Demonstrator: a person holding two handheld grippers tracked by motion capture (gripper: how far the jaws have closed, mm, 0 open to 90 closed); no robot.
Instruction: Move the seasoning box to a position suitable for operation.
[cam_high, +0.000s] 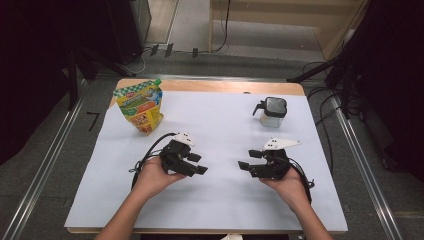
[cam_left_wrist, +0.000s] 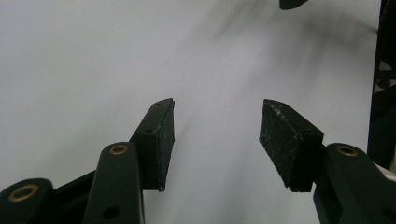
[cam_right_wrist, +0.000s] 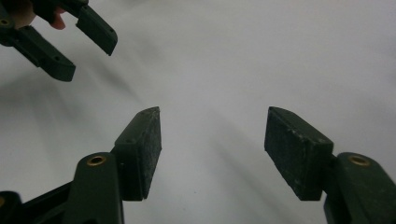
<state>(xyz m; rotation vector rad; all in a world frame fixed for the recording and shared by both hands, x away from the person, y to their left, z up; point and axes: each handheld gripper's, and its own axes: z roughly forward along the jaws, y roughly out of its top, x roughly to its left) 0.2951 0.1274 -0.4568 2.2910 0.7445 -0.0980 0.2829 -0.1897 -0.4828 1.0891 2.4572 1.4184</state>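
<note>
This looks like a lab or recording studio rather than a home. The table (cam_high: 320, 210) wears a plain white sheet and sits inside a metal rail frame (cam_high: 45, 165). Black drapes (cam_high: 35, 60) close off nine o'clock and three o'clock. Cables (cam_high: 320, 95) trail over grey floor at two o'clock, and stand legs (cam_high: 312, 72) and a wooden partition (cam_high: 280, 20) sit toward twelve.

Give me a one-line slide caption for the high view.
Two hand-held grippers, left gripper and right gripper, open over white sheet, with pouch and lidded jug beyond.
</note>
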